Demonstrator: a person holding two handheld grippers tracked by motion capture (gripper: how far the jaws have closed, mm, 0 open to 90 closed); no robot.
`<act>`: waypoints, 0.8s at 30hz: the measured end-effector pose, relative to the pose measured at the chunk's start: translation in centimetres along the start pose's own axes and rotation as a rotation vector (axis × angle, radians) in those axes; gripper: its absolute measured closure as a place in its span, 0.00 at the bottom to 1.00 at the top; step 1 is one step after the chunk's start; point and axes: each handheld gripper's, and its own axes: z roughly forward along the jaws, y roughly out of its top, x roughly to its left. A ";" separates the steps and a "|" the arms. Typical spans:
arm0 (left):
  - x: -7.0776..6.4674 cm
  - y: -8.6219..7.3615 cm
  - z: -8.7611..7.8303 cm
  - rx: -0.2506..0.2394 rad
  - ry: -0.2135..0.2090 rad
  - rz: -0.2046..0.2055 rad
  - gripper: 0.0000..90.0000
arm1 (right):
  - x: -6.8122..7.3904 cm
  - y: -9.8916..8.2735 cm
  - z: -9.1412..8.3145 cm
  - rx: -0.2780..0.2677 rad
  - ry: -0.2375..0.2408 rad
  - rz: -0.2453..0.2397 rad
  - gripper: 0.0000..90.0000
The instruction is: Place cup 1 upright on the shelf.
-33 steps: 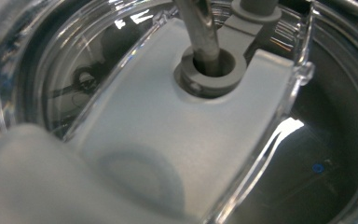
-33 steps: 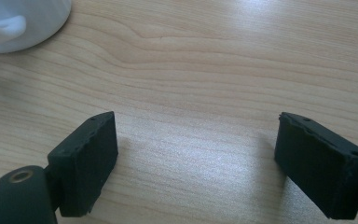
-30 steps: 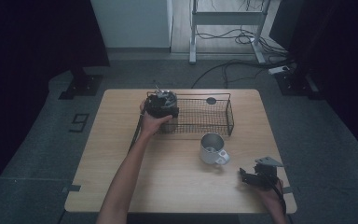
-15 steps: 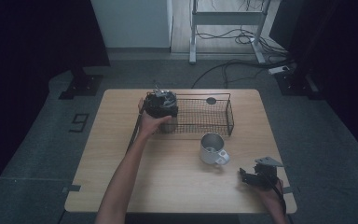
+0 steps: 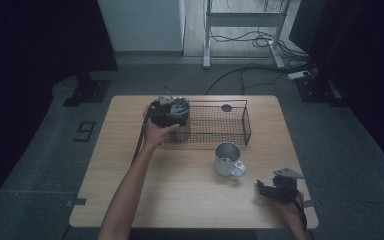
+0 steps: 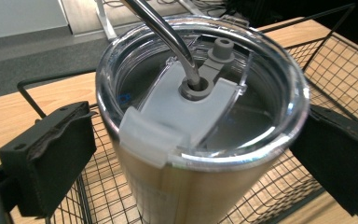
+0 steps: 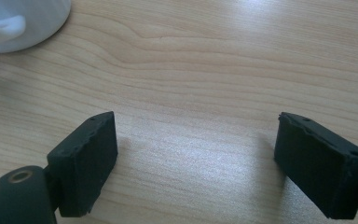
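A steel tumbler (image 6: 200, 154) with a clear lid and a bent metal straw (image 6: 168, 35) stands upright in the left end of a black wire basket (image 5: 230, 125). My left gripper (image 6: 186, 149) straddles its top. The jaws have just been opening, and a gap shows between the left pad (image 6: 51, 158) and the tumbler wall. From above, the left gripper (image 5: 172, 114) sits over the tumbler (image 5: 181, 134). My right gripper (image 7: 196, 158) rests open on bare wood with nothing between its pads, at the table's front right (image 5: 262, 190).
A pale mug (image 5: 227, 160) stands in front of the basket, and its base shows in the right gripper view (image 7: 18, 23). A small dark disc (image 5: 226, 107) lies at the basket's back edge. The wooden table (image 5: 130, 200) has free room at the front left.
The left hand and its gripper have lifted slightly over the tumbler. The right gripper, the mug and the basket have kept still.
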 end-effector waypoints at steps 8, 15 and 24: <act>-0.3 -0.6 -1.5 -0.014 -0.009 0.013 0.02 | 0.0 0.0 0.0 0.000 0.001 0.001 0.14; -0.6 -1.3 -3.5 -0.029 -0.026 0.028 0.02 | 0.1 0.0 0.1 -0.001 -0.004 0.006 0.14; -1.8 -2.3 -6.5 -0.046 -0.058 0.044 0.04 | 0.1 0.0 0.0 0.000 -0.011 0.009 0.14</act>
